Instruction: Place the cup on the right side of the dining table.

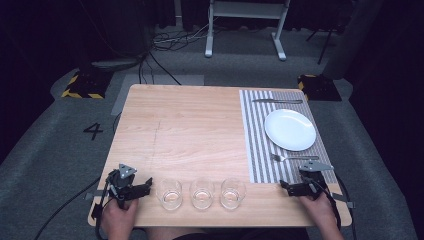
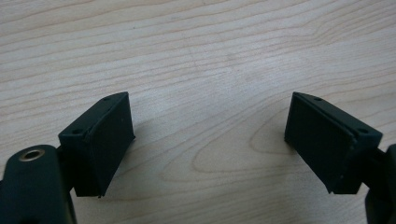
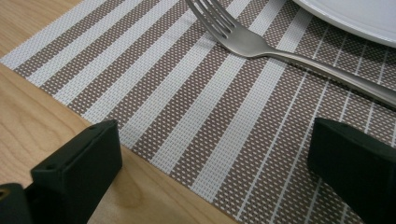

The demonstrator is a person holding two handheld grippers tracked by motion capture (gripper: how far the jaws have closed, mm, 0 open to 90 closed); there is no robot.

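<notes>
The three glasses (image 1: 201,194) stand in a row between the tongs: clear, short, empty, likely slippery and breakable, best gripped across the wall near the rim. Left tongs (image 1: 142,188) gape beside the nearest; right tongs (image 1: 289,187) gape over the mat (image 3: 196,107), near the fork (image 3: 261,44).

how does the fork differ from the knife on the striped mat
The fork lies on the near side of the plate, by the right gripper; the knife lies on the far side. The fork ends in tines, the knife in a plain blade. Both are metal and lie flat on the placemat.
</notes>
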